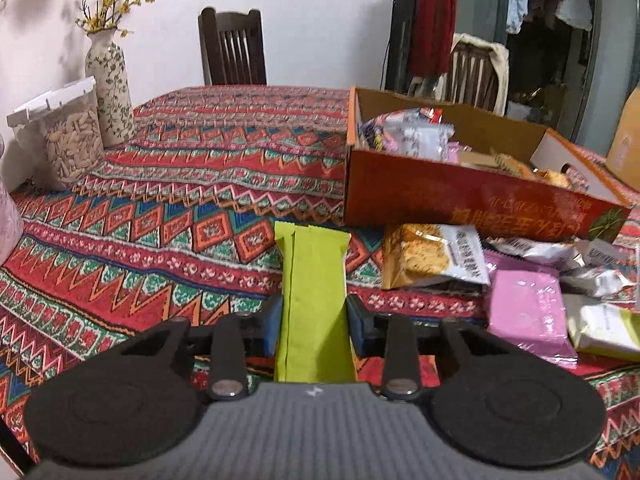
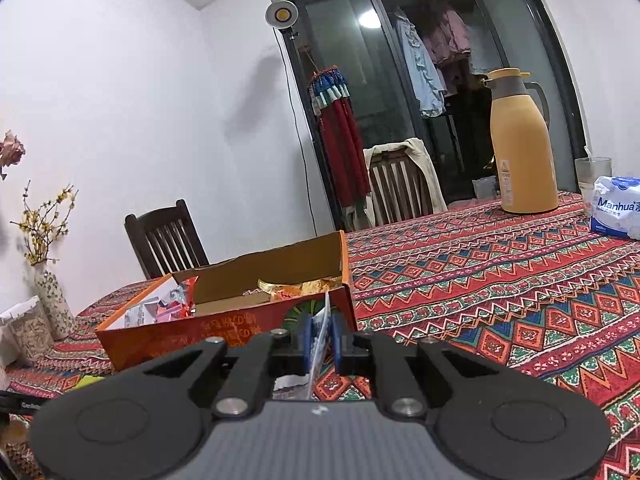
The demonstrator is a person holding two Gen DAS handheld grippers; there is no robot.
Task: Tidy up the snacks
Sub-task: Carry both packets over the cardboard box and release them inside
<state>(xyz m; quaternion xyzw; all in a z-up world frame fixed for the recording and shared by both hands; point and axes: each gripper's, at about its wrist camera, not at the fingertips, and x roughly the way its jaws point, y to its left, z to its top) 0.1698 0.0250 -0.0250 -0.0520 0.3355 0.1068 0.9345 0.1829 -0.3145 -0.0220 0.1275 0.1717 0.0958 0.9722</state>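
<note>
Through the left wrist camera, my left gripper [image 1: 314, 322] clamped the lime-green snack packet [image 1: 314, 300] above the patterned tablecloth [image 1: 180, 200]. Right wrist camera: my right gripper [image 2: 322, 338] pinched what looked like a thin white sachet [image 2: 320, 340], before the orange snack box [image 2: 224, 332].

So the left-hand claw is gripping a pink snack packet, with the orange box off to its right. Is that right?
Not quite. The left wrist view shows the left gripper closed on a lime-green packet, not a pink one. A pink packet lies loose on the tablecloth. The orange box is indeed to its right.
</note>
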